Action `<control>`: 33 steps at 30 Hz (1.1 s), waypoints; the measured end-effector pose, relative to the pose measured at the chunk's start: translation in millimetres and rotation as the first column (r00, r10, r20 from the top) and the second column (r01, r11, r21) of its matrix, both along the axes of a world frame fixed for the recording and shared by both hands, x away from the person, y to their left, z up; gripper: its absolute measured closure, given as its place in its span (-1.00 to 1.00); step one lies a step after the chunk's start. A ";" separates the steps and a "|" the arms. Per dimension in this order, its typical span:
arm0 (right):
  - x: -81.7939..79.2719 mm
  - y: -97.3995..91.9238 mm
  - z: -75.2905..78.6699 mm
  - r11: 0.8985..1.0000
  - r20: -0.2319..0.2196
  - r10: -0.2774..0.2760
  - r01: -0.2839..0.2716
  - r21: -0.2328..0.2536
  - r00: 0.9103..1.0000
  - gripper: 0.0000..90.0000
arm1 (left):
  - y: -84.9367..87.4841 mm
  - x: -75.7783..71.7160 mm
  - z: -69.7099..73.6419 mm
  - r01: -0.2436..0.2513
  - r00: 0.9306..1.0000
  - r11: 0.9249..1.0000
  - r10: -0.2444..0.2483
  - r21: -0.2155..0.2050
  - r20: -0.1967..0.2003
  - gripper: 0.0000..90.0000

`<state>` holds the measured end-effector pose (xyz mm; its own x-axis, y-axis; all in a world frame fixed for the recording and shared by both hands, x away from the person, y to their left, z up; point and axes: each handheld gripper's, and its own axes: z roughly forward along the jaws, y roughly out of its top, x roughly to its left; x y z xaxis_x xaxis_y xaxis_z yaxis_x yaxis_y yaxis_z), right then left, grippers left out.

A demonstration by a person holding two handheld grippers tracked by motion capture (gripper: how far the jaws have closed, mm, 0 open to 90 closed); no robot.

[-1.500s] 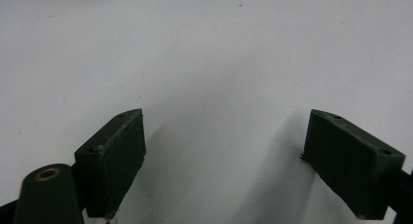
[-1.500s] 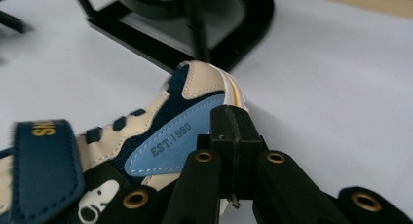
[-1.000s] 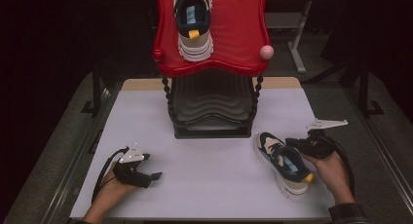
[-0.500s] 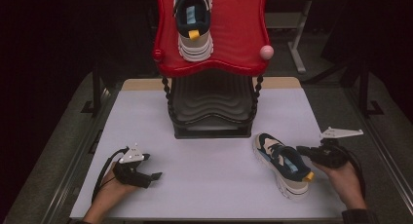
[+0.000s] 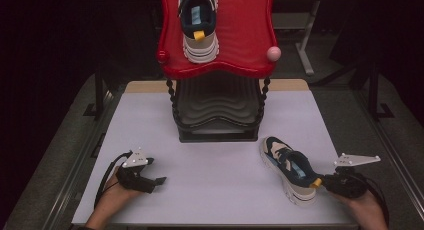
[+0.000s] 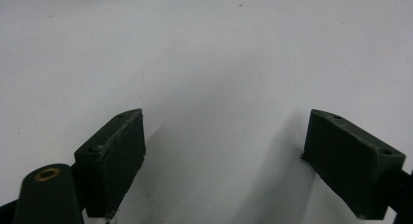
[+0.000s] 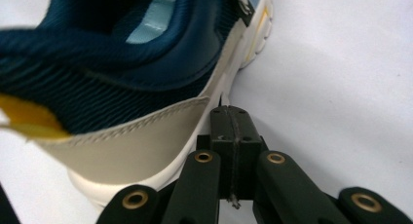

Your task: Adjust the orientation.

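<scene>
Two sneakers: one [image 5: 199, 25] on the far red rack [image 5: 250, 35], one [image 5: 288, 169] near right. Right gripper [image 7: 233, 129] pressed together beside its heel; left gripper [image 6: 224, 156] spread.

**Bystander Items on and around the Table**

I note a white table [image 5: 215, 140] with a wooden strip along its far edge. At its far middle stands a black ribbed rack [image 5: 217, 110] carrying a red tray [image 5: 250, 35] with a wavy front rim. A shoe [image 5: 199, 25] in navy and cream sits on the left half of that tray, yellow heel tab toward me. A pink ball [image 5: 273, 53] rests at the tray's right front corner. Dark floor surrounds the table.
</scene>
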<state>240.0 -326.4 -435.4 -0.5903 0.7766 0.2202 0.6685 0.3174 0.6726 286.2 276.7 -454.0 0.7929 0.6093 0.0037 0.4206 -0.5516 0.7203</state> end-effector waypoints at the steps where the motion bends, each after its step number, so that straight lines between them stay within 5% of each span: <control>1: -0.1 0.7 -0.2 1.000 0.001 0.011 -0.011 -0.001 1.000 0.99 | 0.0 0.0 0.0 0.000 1.000 1.000 0.000 0.000 0.000 -0.68; 10: -2.6 21.3 -1.8 0.990 -0.025 0.136 -0.135 0.037 0.990 0.98 | 0.0 0.0 0.0 0.000 1.000 1.000 0.000 0.000 0.000 -0.68; 18: -3.3 43.1 -2.4 0.964 -0.029 0.265 -0.264 0.045 0.964 0.94 | 0.0 0.1 0.0 0.001 1.000 1.000 -0.001 0.000 0.001 -0.68; 27: 2.1 16.5 13.6 0.987 0.044 0.120 -0.124 0.101 0.992 0.52 | 0.0 0.1 -0.1 -0.001 1.000 1.000 0.001 0.000 0.000 -0.68; 33: 11.5 12.2 35.1 0.981 0.116 0.076 -0.095 0.169 0.990 0.22 | 0.0 0.1 -0.1 -0.002 1.000 1.000 0.002 -0.001 -0.001 -0.68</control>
<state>251.5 -314.1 -400.3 -0.6808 0.6776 0.2782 0.5639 0.2425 0.7894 286.3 276.7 -454.1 0.7918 0.6108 0.0020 0.4224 -0.5499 0.7205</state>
